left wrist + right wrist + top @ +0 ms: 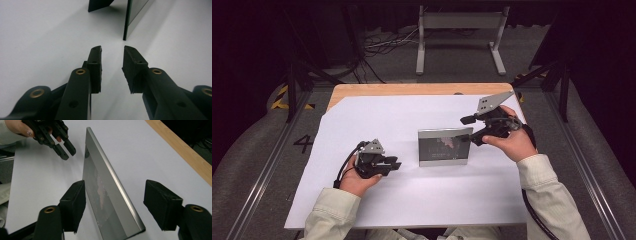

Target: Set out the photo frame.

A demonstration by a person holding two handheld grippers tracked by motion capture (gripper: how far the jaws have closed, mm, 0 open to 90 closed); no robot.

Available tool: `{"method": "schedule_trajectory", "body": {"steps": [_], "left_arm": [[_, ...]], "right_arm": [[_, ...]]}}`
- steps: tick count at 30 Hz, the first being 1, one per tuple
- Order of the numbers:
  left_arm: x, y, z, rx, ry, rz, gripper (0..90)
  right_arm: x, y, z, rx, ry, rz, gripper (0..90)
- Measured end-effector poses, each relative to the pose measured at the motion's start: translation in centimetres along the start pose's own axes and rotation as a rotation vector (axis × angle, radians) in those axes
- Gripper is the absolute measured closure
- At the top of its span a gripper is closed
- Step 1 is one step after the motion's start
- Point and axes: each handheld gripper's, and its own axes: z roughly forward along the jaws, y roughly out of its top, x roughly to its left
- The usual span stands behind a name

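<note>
A silver-edged picture frame [445,147] stands upright on its rear prop near the centre of the white sheet [377,120], both grippers apart from it. The right gripper [468,131], at the frame's two o'clock, has its jaws spread wide astride the top right corner without touching it; the left gripper [396,165], at its eight o'clock, sits just beside the left edge with jaws part-open and nothing between them. The risk from here looks plain: the frame appears light and leans on one thin prop, so a brush from the right gripper's inner pad, close to the glass, could tip it backward or skid it across the smooth paper. The frame itself is landscape, with a brushed metal border and a dark, glossy picture showing a pale reddish smear of colour.
</note>
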Motion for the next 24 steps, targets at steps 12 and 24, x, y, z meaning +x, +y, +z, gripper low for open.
{"method": "schedule_trajectory", "body": {"steps": [12,24], "left_arm": [[0.9,0.0,-0.5,-0.021,0.002,-0.013,66.6],[1.5,-0.4,-1.0,-0.031,0.043,-0.006,62.4]], "right_arm": [[0.2,-1.6,-2.9,-0.014,-0.05,0.032,29.3],[0.3,-4.5,-6.2,-0.004,-0.12,0.085,27.2]]}}
